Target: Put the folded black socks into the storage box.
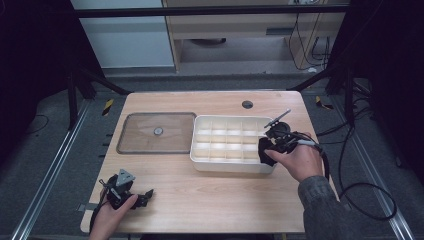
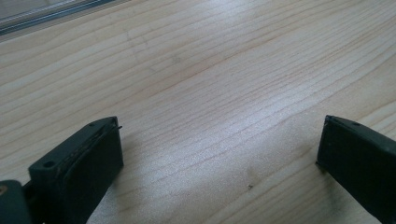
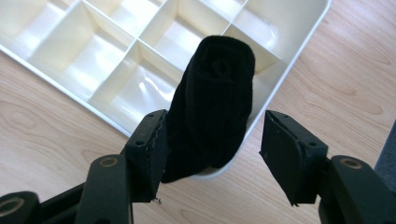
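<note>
Hovering right gripper (image 3: pixel 212 140) over black sock (image 3: pixel 212 98), jaws apparently parted

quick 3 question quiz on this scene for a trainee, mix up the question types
1. True or false: the left hand-held gripper holds a black rolled sock.
2. Where does the black rolled sock sit? A) corner compartment of the white divided tray B) on the clear lid C) on the bare table
3. Fill in: the right hand-held gripper has its jaws ____ either side of the sock.

Key: 1 false, its jaws are open over bare table. 2 A. 3 open; one pad is close against the sock, the other stands clear.
</note>
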A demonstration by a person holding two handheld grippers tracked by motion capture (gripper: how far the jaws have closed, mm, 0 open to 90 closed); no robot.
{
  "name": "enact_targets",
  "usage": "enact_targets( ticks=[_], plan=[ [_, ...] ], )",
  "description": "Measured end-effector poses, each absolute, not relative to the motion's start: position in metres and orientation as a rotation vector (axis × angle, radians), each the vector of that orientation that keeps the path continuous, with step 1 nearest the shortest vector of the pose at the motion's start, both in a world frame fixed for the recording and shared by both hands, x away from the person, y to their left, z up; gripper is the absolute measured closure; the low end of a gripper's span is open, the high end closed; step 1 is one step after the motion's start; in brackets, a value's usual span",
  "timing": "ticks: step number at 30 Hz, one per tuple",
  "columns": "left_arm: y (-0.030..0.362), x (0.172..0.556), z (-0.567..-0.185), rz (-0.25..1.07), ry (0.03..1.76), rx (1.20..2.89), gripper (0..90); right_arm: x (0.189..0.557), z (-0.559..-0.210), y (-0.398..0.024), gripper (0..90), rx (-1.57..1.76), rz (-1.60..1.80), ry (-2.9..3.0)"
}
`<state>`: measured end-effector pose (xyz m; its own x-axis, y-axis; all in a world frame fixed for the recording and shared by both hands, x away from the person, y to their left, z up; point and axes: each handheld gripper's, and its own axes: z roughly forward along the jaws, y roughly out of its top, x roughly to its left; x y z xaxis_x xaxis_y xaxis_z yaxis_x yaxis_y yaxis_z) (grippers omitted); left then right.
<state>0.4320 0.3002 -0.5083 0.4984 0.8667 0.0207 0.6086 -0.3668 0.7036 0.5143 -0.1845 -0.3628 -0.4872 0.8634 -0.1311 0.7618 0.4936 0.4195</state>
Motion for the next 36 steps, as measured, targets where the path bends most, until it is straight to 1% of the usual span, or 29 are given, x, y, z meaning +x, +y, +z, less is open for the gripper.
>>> enact_targets(
  ticks=[2,4,8,10,12,20,27,36],
  plan=[
    [0.3,0.432,-0.508,0.522,1.207,2.1,0.0,0.513,-0.356,-0.188,46.4,1.371,0.468,2.415],
    [0.3,0.432,-0.508,0.522,1.207,2.1,0.0,0.512,-0.351,-0.19,53.1,1.364,0.478,2.411],
    [0.3,0.432,-0.508,0.526,1.203,2.103,0.0,0.511,-0.34,-0.193,75.6,1.356,0.502,2.418],
    [0.3,0.432,-0.508,0.525,1.203,2.102,0.0,0.512,-0.335,-0.193,84.0,1.35,0.506,2.409],
    [0.3,0.432,-0.509,0.527,1.203,2.1,0.0,0.513,-0.331,-0.192,90.0,1.341,0.513,2.41],
    [0.3,0.432,-0.509,0.528,1.202,2.099,0.0,0.521,-0.325,-0.187,90.0,1.34,0.524,2.413],
    [0.3,0.432,-0.509,0.527,1.2,2.101,0.0,0.531,-0.335,-0.18,90.0,1.342,0.52,2.425],
    [0.3,0.432,-0.509,0.526,1.199,2.1,0.0,0.534,-0.34,-0.17,90.0,1.334,0.507,2.443]
  ],
)
